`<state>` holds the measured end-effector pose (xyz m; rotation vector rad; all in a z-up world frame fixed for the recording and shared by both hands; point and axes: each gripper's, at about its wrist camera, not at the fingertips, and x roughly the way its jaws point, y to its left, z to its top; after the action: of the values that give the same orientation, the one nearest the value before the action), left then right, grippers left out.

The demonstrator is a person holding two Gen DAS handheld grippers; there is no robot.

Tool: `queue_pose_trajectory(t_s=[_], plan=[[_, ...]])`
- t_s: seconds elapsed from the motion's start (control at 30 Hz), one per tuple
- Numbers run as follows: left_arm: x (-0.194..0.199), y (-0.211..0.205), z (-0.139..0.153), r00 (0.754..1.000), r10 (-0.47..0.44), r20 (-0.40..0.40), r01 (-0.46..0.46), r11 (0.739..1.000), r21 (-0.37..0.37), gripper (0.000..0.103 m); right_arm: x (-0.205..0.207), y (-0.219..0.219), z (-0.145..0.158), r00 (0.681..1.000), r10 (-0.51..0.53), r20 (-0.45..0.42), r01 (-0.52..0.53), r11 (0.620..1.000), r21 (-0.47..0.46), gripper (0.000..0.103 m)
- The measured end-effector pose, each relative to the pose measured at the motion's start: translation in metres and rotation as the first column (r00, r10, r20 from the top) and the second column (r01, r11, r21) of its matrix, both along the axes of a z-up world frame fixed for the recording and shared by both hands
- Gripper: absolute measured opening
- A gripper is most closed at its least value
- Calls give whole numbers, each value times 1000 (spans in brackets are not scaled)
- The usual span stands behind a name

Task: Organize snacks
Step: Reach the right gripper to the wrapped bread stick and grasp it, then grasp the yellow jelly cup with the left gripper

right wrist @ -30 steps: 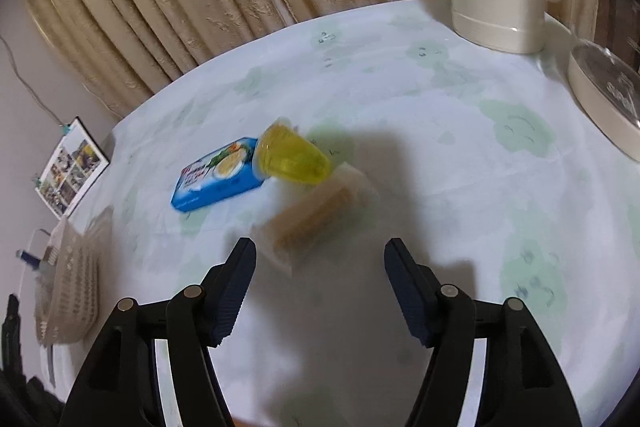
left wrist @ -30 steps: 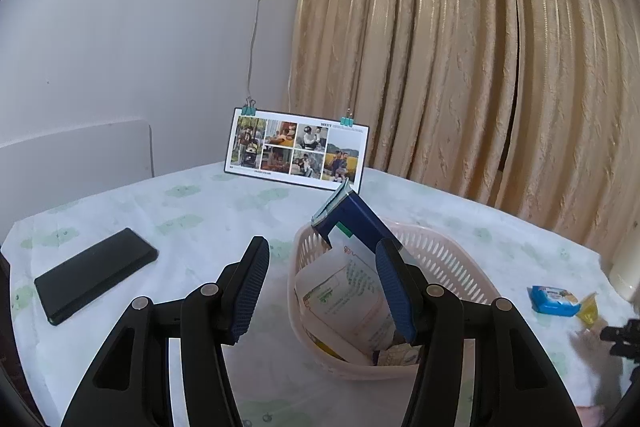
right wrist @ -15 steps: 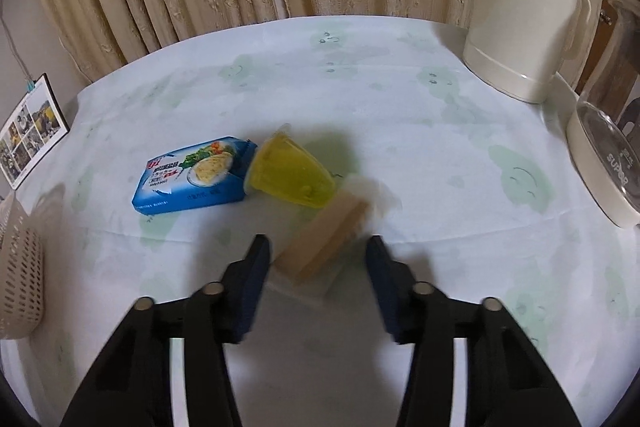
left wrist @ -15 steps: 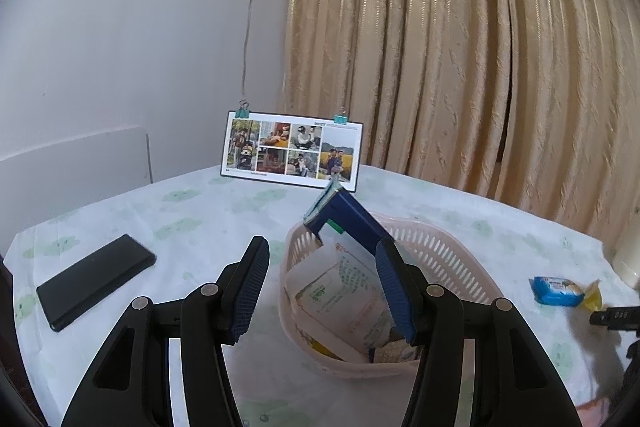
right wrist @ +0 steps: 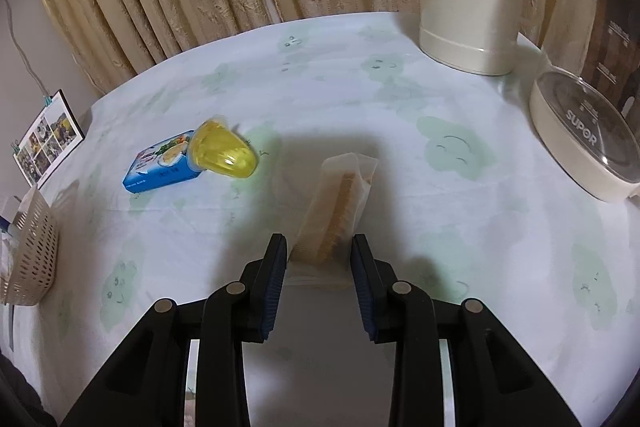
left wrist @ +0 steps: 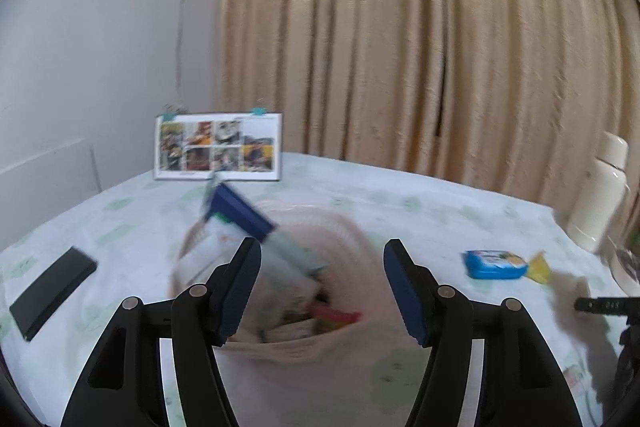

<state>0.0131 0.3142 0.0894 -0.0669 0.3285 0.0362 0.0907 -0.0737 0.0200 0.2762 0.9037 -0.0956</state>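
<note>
The right gripper [right wrist: 319, 259] has been narrowed around the wafer pack [right wrist: 335, 215], mid-table, not clamped; slipping is risked by crinkly wrap. The left gripper [left wrist: 320, 281] is held apart over the basket [left wrist: 352, 327].

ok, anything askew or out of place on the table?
Yes. The yellow jelly cup lies tipped on its side against the blue snack pack. In the basket, a blue box juts up past the rim. No spills visible.

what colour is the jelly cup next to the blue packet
Translucent yellow. The jelly cup lies tipped against the blue packet; clearest in the right wrist view.
</note>
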Motion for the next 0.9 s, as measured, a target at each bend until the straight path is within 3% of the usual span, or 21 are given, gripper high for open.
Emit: queue_pose_trajectory(t_s=[0.2, 0.33, 0.47, 0.67, 0.77, 0.9], plan=[[12, -33, 9, 990, -133, -51, 132, 991, -18, 65, 9, 5, 0, 1000, 8, -2, -8, 1000, -15, 35], [29, -54, 11, 967, -222, -123, 217, 975, -56, 65, 16, 10, -2, 1000, 9, -6, -9, 997, -75, 35], [44, -82, 9, 939, -285, -193, 283, 958, -37, 65, 15, 10, -2, 1000, 6, 1, -6, 996, -88, 30], [77, -129, -6, 854, -403, -329, 401, 913, -78, 65, 10, -7, -1, 1000, -15, 11, 15, 1000, -1, 29], [88, -152, -12, 823, -435, -366, 434, 897, -90, 65, 8, -17, -1, 999, -29, 12, 28, 998, 55, 29], [106, -183, -22, 753, -498, -430, 494, 860, -129, 65, 6, -25, -1, 999, -53, 12, 51, 995, 81, 29]])
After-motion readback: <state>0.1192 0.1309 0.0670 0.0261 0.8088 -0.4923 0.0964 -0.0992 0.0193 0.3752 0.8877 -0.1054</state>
